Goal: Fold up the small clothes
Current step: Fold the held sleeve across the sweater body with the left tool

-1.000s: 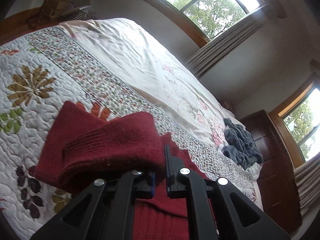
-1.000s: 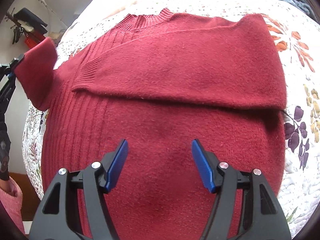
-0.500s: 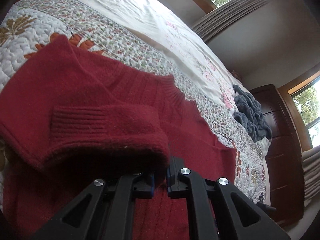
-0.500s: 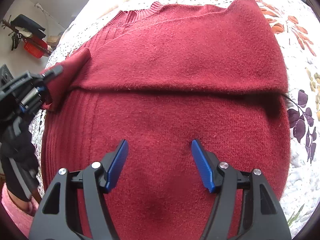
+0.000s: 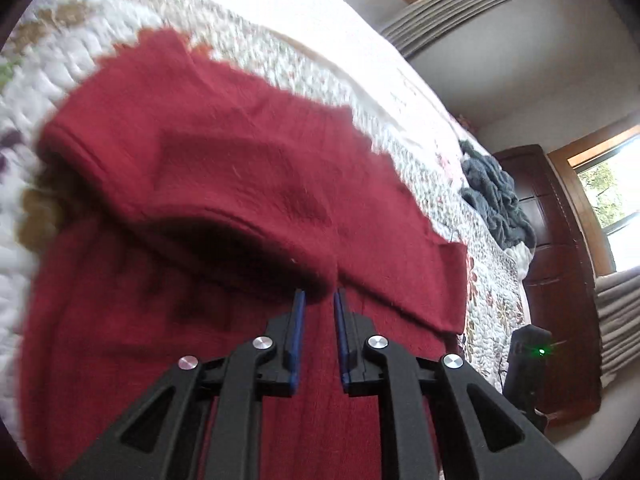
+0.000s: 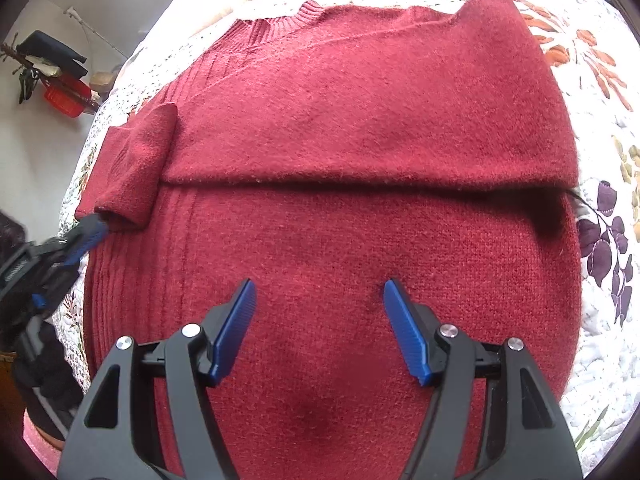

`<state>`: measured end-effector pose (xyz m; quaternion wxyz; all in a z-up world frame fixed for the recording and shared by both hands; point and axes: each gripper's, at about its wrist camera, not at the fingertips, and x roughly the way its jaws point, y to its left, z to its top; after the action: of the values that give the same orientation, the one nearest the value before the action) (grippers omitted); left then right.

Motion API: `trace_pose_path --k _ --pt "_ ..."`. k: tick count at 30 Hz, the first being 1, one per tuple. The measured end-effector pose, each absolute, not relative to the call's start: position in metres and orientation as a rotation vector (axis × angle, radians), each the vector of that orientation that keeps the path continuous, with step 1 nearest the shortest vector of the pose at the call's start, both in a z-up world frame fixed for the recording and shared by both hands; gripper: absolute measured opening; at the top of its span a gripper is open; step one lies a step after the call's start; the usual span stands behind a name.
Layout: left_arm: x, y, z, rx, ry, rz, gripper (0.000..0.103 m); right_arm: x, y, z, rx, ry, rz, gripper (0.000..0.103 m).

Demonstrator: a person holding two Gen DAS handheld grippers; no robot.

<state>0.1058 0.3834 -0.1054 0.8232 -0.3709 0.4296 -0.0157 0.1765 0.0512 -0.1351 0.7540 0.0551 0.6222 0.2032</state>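
Observation:
A red knit sweater (image 6: pixel 360 128) lies flat on the quilted bed (image 6: pixel 608 128), collar at the far side. One sleeve is folded straight across the chest. The other sleeve (image 6: pixel 132 160) is folded inward, and its cuff lies on the body at the left. My left gripper (image 5: pixel 318 294) sits low over the sweater (image 5: pixel 208 168), jaws slightly parted, the cuff edge right at its fingertips (image 6: pixel 94 228) and nothing further in between the pads. My right gripper (image 6: pixel 320 292) hovers wide open above the lower body of the sweater, holding nothing.
A grey-blue heap of cloth (image 5: pixel 496 196) lies further along the bed. Beyond it stand a dark wooden cabinet (image 5: pixel 560 280) and a black device with a green light (image 5: pixel 528 356). A person's dark-gloved hand (image 6: pixel 36 320) holds the left gripper at the bed's edge.
My left gripper carried the sleeve cuff in over the sweater and lowered it onto the body; its jaws now stand wider apart. The right gripper stayed open and hardly moved.

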Motion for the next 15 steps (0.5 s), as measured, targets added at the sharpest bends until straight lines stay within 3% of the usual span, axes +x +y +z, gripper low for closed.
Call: trace_pose_path --k 5,15 --pt "0.127 0.414 -0.084 -0.711 0.885 0.052 0.020 0.180 0.068 -0.126 0.144 1.351 0.464 0.067" --pt "0.159 0.419 -0.139 -0.684 1.002 0.084 0.019 0.198 0.120 -0.106 0.116 1.342 0.533 0.067"
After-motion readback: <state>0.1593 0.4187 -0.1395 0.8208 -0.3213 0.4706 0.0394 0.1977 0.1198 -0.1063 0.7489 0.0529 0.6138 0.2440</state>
